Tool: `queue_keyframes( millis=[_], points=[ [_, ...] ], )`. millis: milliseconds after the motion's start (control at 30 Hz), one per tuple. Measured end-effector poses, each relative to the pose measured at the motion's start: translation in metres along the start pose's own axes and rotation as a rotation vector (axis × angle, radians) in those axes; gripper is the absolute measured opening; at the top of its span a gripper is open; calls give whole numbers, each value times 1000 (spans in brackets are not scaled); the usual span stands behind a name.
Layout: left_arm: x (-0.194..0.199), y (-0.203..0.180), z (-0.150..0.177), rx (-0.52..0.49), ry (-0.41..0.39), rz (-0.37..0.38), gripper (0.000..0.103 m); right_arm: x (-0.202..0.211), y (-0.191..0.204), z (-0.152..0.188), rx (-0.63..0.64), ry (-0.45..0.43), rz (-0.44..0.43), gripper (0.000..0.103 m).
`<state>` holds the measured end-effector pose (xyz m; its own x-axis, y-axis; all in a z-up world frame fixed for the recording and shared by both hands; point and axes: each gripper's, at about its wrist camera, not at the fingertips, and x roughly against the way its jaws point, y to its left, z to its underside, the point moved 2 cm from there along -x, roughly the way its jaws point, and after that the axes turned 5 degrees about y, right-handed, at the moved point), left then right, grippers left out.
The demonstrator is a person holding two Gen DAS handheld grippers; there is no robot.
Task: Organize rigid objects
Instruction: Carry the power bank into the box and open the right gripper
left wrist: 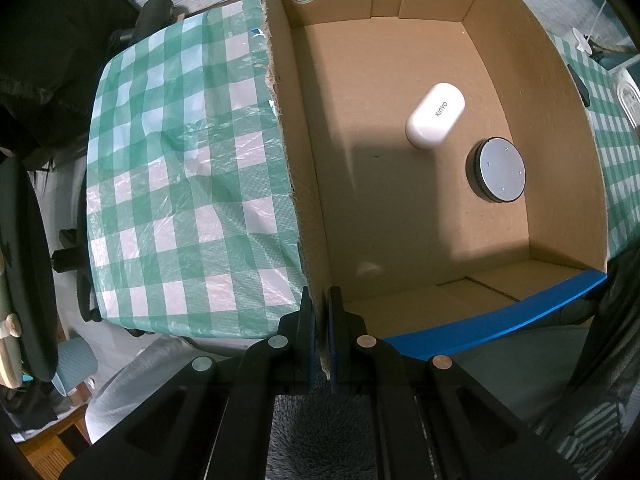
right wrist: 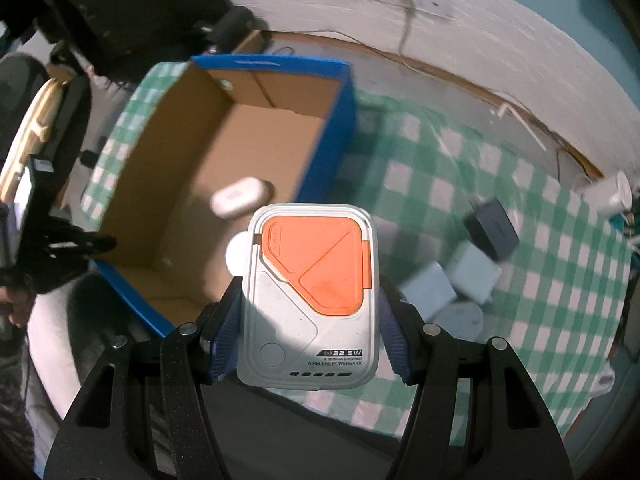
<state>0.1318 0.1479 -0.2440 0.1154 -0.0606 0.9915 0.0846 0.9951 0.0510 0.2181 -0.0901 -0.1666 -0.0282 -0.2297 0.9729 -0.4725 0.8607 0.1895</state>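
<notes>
A green-and-white checked tablecloth [left wrist: 180, 184] is shown under clear plastic. The cardboard box [left wrist: 400, 208] is seen to be plain brown inside, with blue outer faces and blue rim edges. Inside it, a white capsule-shaped case [left wrist: 435, 115] with grey lettering and a round puck [left wrist: 496, 170] with a grey metallic face and black side are shown. The power bank [right wrist: 308, 300] is coloured light grey, with an orange angular panel and black-and-white printed labelling. The gripper fingers [right wrist: 228, 328] are seen in black with blue pads. On the cloth, a dark grey block [right wrist: 494, 232] and pale white blocks [right wrist: 452, 280] are visible, blurred.
</notes>
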Motion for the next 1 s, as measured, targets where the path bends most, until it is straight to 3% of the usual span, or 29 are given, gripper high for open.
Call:
queue_keyframes(
  millis=[333,800,1000],
  points=[
    [0,2,-1,-4,-1,-1,5,-35,50,-30,110,54,0,63],
    [-2,0,-2,-12,-2,-5,5,-76,53,-45,123,107,25,63],
    [0,-1,-1,-14,0,-3,5,-75,55,-44,123,77,32,62]
  ],
)
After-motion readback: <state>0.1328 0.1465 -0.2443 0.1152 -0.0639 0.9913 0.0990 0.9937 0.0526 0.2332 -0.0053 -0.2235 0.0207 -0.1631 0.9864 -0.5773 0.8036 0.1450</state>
